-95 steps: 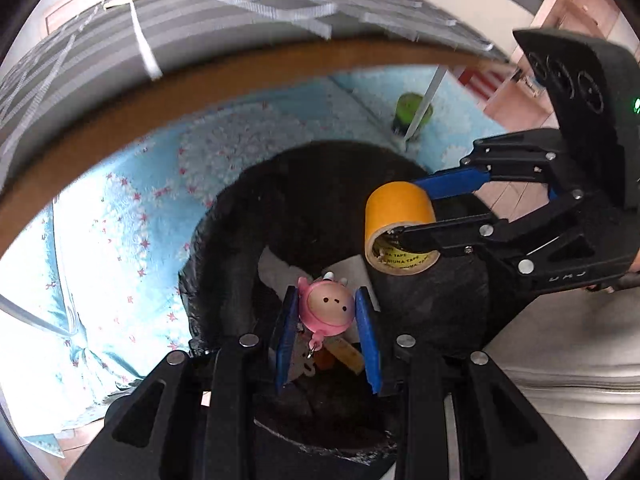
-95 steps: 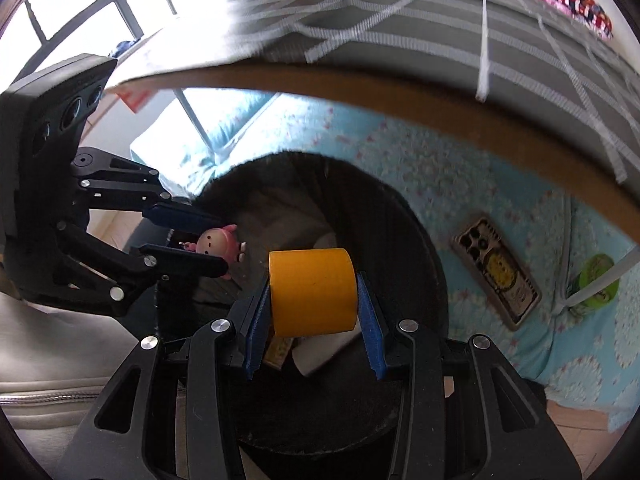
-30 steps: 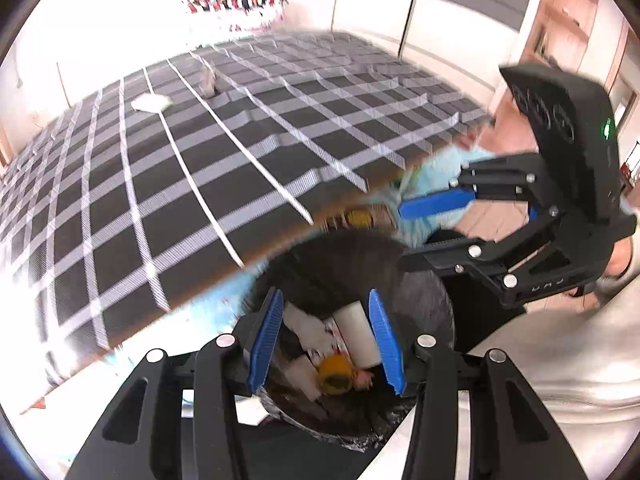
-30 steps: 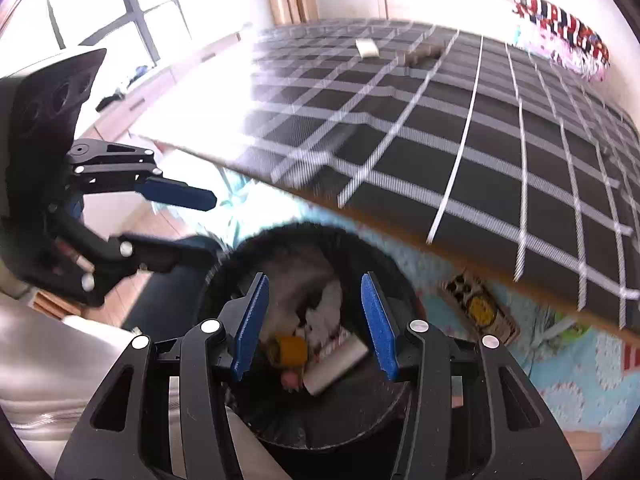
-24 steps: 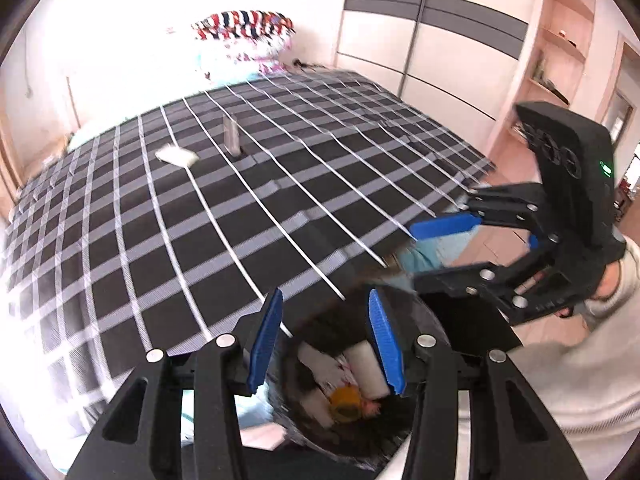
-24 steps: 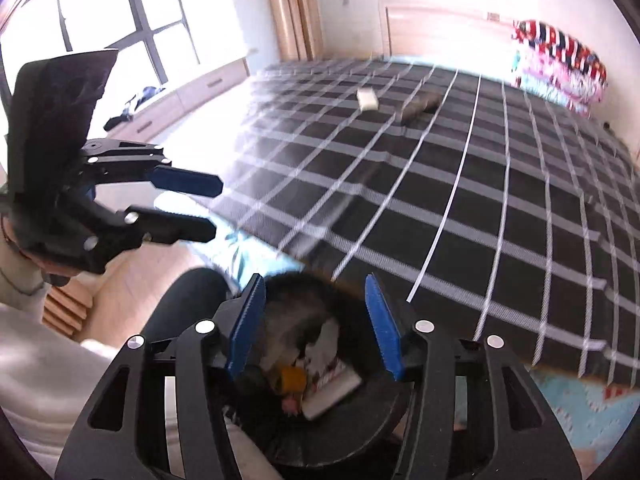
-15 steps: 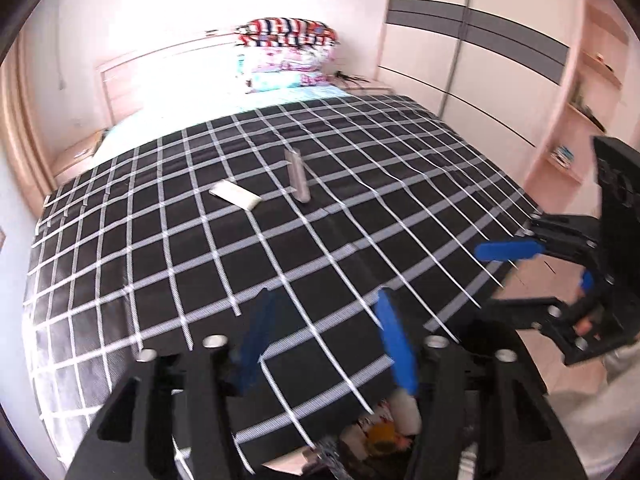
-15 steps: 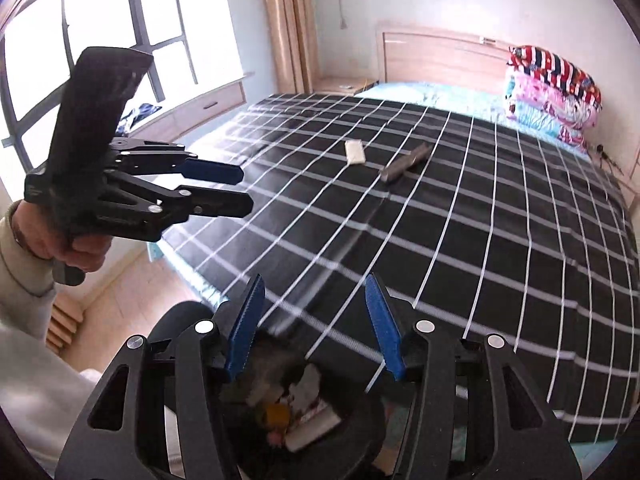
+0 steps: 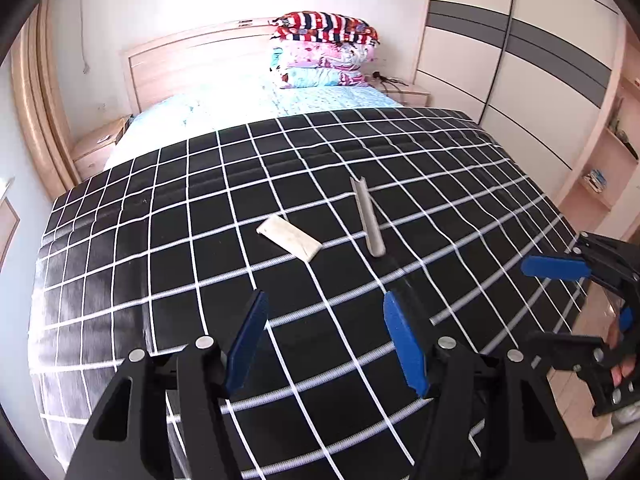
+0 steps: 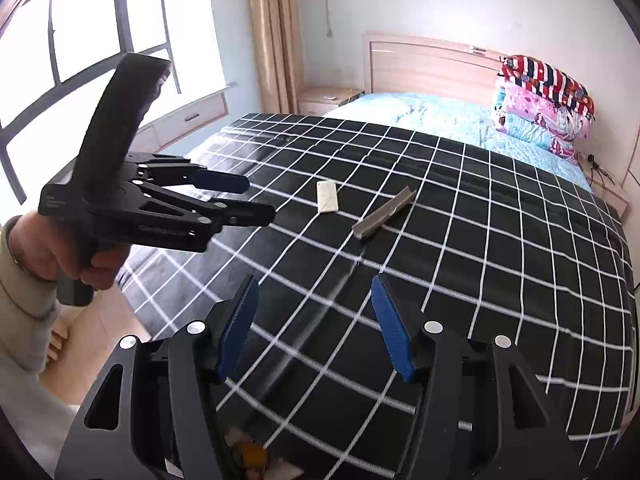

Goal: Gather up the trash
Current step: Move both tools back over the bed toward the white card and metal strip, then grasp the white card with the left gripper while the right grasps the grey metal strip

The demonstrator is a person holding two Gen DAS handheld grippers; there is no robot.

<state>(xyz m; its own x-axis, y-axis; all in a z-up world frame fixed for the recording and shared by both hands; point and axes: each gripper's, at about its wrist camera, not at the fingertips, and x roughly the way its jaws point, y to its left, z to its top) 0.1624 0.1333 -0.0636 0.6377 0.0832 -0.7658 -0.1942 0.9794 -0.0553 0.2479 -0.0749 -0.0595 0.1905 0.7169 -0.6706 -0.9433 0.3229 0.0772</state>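
On the black checked bed cover (image 9: 200, 248) lie a flat white packet (image 9: 289, 238) (image 10: 327, 196) and, to its right, a long grey strip (image 9: 368, 218) (image 10: 384, 212). My left gripper (image 9: 325, 300) (image 10: 260, 198) hangs open over the near part of the bed, well short of both, with nothing between its fingers. My right gripper (image 10: 314, 282) (image 9: 534, 304) is beside it at the bed's near edge; its jaws are opening and hold nothing. Under it, at the bottom edge of the right wrist view, an orange tape roll (image 10: 254, 454) lies among trash in the bin.
Stacked pillows (image 9: 324, 50) rest against the wooden headboard (image 9: 192, 60). A wardrobe (image 9: 520, 80) stands right of the bed, a window (image 10: 80, 40) and curtain left of it. A hand (image 10: 72, 256) holds the left gripper over the wooden floor (image 10: 100, 340).
Both grippers let the pink toy and the tape roll fall into the bin, then rose and swung up from the bin to face the bed. Their jaws stand wider now.
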